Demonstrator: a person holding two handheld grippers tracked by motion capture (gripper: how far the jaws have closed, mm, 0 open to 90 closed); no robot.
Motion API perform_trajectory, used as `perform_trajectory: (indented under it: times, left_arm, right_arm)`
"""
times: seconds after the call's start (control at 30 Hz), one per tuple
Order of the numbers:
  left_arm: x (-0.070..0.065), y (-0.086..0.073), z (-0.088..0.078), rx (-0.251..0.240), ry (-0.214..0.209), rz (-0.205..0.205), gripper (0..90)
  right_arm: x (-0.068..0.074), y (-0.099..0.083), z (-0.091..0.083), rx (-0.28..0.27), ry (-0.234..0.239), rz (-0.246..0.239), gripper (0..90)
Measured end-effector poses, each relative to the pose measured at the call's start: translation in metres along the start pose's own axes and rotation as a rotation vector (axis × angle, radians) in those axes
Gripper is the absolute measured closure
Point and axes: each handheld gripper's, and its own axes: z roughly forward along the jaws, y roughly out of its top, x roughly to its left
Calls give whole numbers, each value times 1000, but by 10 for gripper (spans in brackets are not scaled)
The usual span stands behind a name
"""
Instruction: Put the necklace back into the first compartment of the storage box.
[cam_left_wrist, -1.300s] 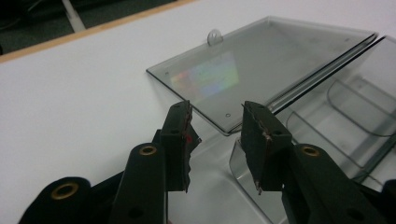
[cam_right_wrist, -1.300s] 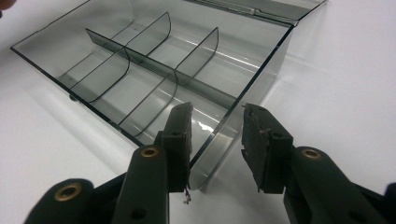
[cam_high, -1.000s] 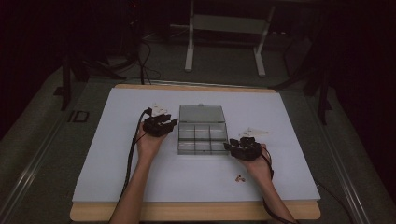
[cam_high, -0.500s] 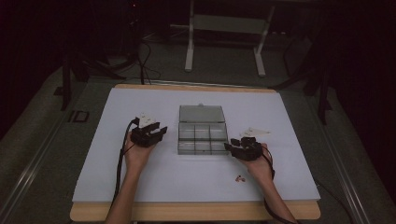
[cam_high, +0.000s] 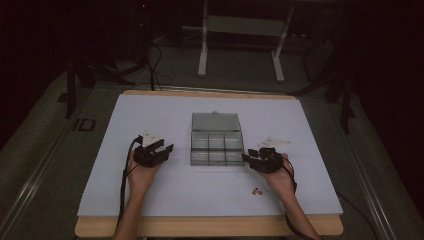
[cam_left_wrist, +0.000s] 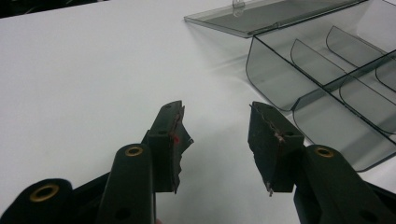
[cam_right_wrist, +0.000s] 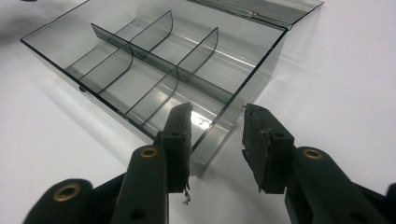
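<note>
Progress: the clear compartment box (cam_high: 216, 148) sits with its lid (cam_high: 215, 121) already folded back flat; every compartment looks empty, so filling appears not yet begun.
Loose piece: a small reddish item (cam_high: 257, 190) lies on the white surface (cam_high: 200, 190), near the right hand.
Left tongs (cam_high: 159, 150): jaws apart and just widening, nothing between them, well left of the box.
Right tongs (cam_right_wrist: 215, 140): jaws apart, straddling the box's near corner without pressing on it.

A dim lab — a white-topped table (cam_high: 150, 200), cables (cam_high: 155, 60) and a metal stand (cam_high: 240, 45) behind.
</note>
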Motion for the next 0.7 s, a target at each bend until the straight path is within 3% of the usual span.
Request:
perform_trajectory:
  times: [0.23, 0.53, 0.7]
  left_arm:
    - [-1, -13, -2, -20, 33, 29, 555]
    - [2, -19, 2, -16, 44, 7, 555]
    - [2, -19, 4, -16, 46, 7, 554]
  right_arm:
    - [1, -1, -9, 0, 4, -15, 622]
    - [4, -3, -21, 44, -12, -80, 627]
    - [3, -5, -25, 77, 2, -112, 627]
